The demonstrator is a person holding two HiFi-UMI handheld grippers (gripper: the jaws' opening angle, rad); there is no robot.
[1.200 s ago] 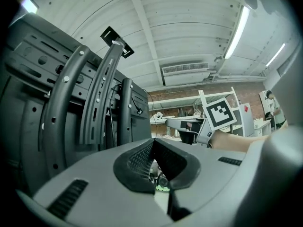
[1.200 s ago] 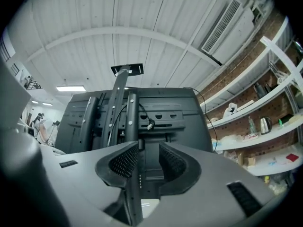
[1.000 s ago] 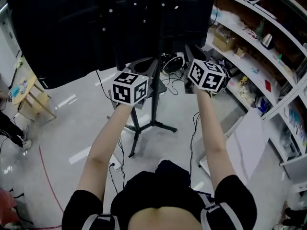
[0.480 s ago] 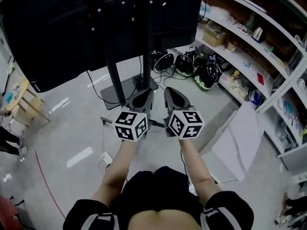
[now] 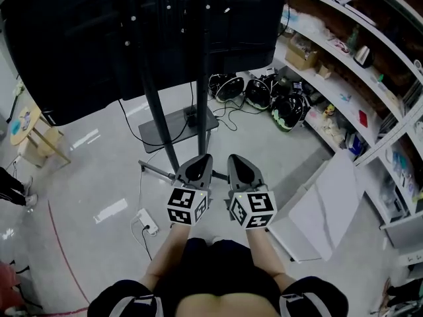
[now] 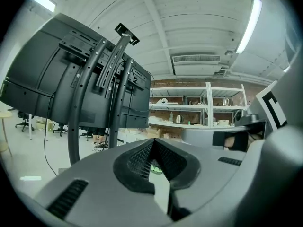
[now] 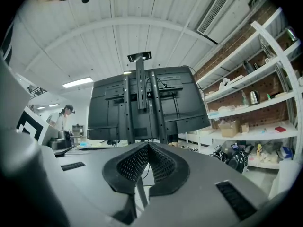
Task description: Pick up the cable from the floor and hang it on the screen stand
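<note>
Head view looks down on my two hands held low and close together before my body, well above the pale floor (image 5: 99, 177). My left gripper (image 5: 201, 157) and my right gripper (image 5: 232, 158) sit side by side, nearly touching, both aimed toward the black metal screen stand (image 5: 155, 111), whose poles rise from a flat grey base plate (image 5: 173, 125) and carry the large black screen (image 5: 73, 38). The thin black cable (image 5: 230, 119) lies loose on the floor just beside the right edge of that base plate, trailing toward a cluster of dark rounded helmets (image 5: 259, 92) at the foot of the white shelving unit (image 5: 350, 78); it is well apart from both my grippers and neither touches it. A white power strip (image 5: 147, 220) rests on the floor near my left side, with its own dark lead running up toward the stand. In the left gripper view my left gripper (image 6: 154, 142) has its dark ribbed fingers pressed together at the tips with nothing caught between them, and the stand (image 6: 78, 112) rises to their left. In the right gripper view my right gripper (image 7: 148, 144) is likewise squeezed closed and empty, with the stand (image 7: 140, 103) straight ahead.
</note>
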